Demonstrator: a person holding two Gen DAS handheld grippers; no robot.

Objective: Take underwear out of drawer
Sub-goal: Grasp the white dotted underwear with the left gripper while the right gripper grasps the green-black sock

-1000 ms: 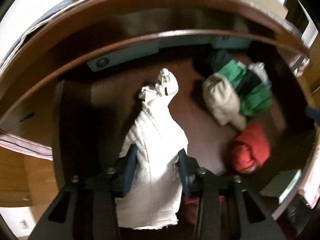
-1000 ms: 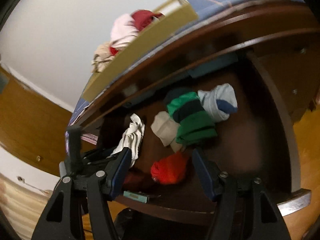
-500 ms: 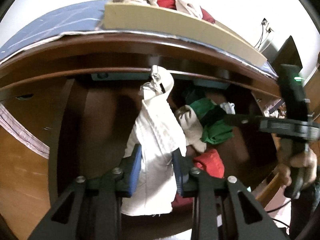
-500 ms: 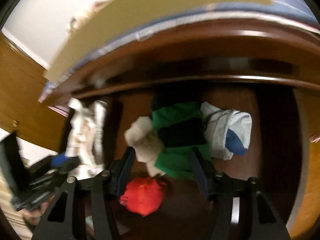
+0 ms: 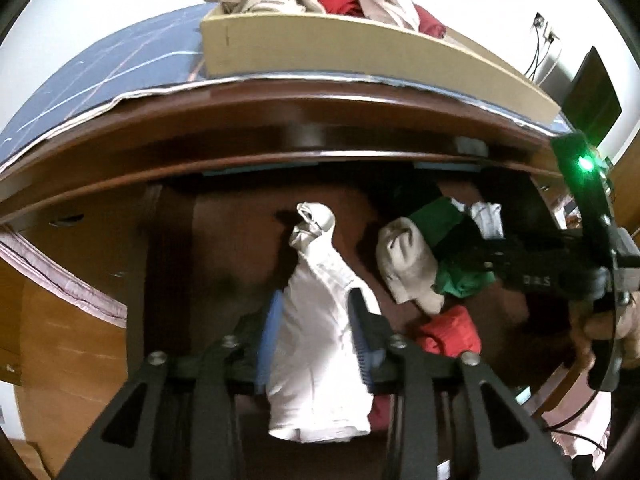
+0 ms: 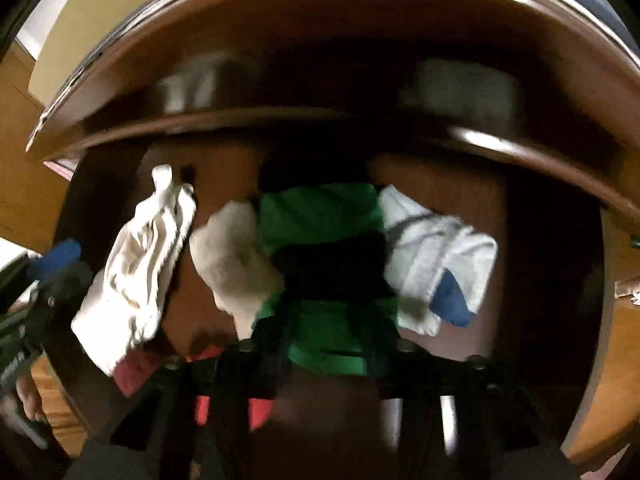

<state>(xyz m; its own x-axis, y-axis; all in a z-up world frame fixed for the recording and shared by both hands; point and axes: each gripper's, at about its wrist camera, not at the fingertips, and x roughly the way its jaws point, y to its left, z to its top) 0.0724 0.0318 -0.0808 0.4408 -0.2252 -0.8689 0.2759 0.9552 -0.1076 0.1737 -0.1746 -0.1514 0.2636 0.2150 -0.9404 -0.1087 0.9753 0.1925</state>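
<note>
The left gripper [image 5: 316, 320] is clamped on the white underwear [image 5: 316, 344], which hangs limp above the open drawer [image 5: 224, 240]; its jaws have just been opening a little, with the cloth between them. The right gripper [image 6: 328, 316] has just been closing around the green underwear [image 6: 320, 224], far in the drawer, though blur hides whether its pads press. Such cloth looks light and soft, so a thick fold seems best to pinch.

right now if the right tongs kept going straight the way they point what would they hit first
Most likely the green and black folded garment: the right tongs point down at it, jaws either side of its near edge. The view is blurred, so whether they already touch it is unclear.
</note>
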